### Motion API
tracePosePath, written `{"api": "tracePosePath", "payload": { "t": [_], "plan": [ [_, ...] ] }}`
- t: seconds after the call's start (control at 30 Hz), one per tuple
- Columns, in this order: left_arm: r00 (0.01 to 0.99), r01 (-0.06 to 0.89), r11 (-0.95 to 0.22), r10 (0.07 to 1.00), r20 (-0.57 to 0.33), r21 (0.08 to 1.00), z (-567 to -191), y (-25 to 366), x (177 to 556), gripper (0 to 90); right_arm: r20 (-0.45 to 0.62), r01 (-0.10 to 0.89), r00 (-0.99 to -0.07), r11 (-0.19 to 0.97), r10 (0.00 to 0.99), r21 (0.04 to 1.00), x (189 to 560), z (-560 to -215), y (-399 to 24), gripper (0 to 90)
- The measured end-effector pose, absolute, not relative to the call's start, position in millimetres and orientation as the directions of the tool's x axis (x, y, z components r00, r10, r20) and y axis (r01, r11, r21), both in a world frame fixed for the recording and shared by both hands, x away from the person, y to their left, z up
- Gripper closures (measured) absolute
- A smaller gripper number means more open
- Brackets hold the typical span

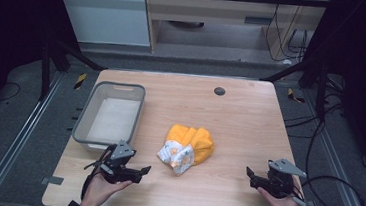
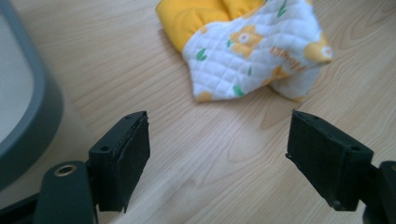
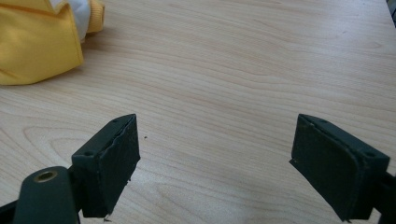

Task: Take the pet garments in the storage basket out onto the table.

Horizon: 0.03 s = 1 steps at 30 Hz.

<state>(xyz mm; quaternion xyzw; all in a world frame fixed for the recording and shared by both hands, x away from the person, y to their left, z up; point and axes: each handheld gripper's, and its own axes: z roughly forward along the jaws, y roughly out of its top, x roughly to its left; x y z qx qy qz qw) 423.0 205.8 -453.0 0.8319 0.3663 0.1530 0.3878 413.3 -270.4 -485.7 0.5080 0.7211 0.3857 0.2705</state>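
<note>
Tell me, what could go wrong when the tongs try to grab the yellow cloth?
The cloth lies in a loose, crumpled heap, so the left tongs might pinch only one fold and the rest could trail or slip out. The bin sits close beside the left tongs, so a wide swing could bump it. The right tongs are open and farther from the cloth, so they may arrive late.

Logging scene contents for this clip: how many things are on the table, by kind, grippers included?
Yellow-and-white quilted garment: 1
Grey plastic basket: 1
Handheld grippers, jaws open: 2, left gripper and right gripper
Total: 4
</note>
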Motion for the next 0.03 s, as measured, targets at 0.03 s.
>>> {"api": "tracePosePath", "payload": {
  "t": [0.03],
  "plan": [
    [0.681, 0.495, -0.43, 0.732, -0.03, 0.755, -454.4, 210.0, 422.2, 21.0, 0.002, 0.524, -0.337, 0.186, 0.941, 0.831, 413.3, -485.7, -270.4, 15.1]
  ]
}}
